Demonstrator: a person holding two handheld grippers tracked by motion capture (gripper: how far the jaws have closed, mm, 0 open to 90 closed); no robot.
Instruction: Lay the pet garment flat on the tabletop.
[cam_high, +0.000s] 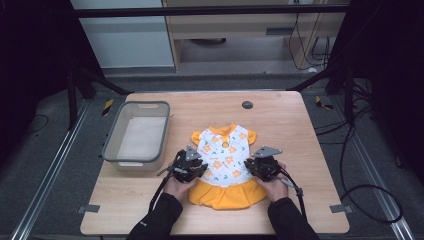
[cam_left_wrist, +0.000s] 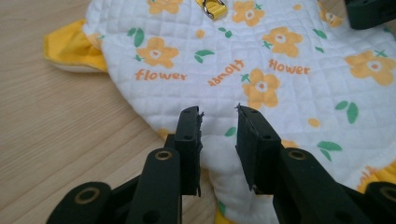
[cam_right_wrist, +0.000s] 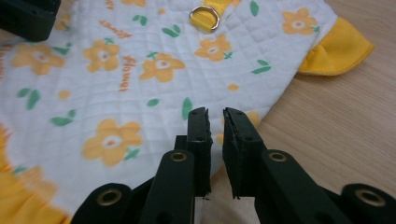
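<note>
I'm seeing dress (cam_high: 223, 165) lying flat right of grey bin (cam_high: 113, 135). Left gripper (cam_left_wrist: 218, 116) pinching bunched fabric at dress's left edge; right gripper (cam_right_wrist: 215, 114) nearly closed, pinching right edge.

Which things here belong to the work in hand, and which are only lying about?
In use: small flowered dress, left gripper and right gripper, each pinching a side edge of it.
Lying about: grey bin, black round plug in the table.

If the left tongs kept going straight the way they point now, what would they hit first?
The flower-print dress: the left tongs already have a fold of its white quilted fabric between the jaws.
</note>
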